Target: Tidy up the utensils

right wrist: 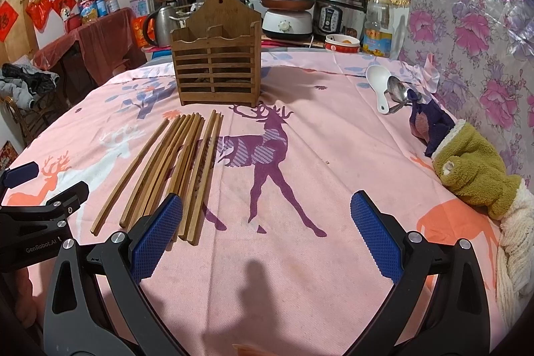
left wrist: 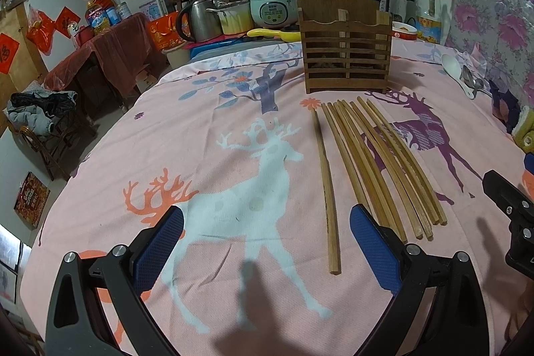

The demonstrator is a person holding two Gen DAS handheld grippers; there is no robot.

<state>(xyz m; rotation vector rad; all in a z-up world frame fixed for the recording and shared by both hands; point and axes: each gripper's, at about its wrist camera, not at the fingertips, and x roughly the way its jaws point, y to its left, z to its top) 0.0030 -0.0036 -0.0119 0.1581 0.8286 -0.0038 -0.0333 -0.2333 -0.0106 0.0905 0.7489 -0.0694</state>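
- Both tools gape wide and hold nothing: left gripper [left wrist: 267,251] and right gripper [right wrist: 266,234] hover over the pink deer-print cloth [right wrist: 300,289].
- Wooden chopsticks [right wrist: 173,169] lie loose at the right gripper's 10 o'clock, its left pad overlapping their near ends.
- Slatted wooden holder [right wrist: 216,65] stands upright at 11 o'clock, beyond them.
- White spoon [right wrist: 378,82] touches a metal spoon [right wrist: 397,90] at 1 o'clock, near an olive glove [right wrist: 474,169].
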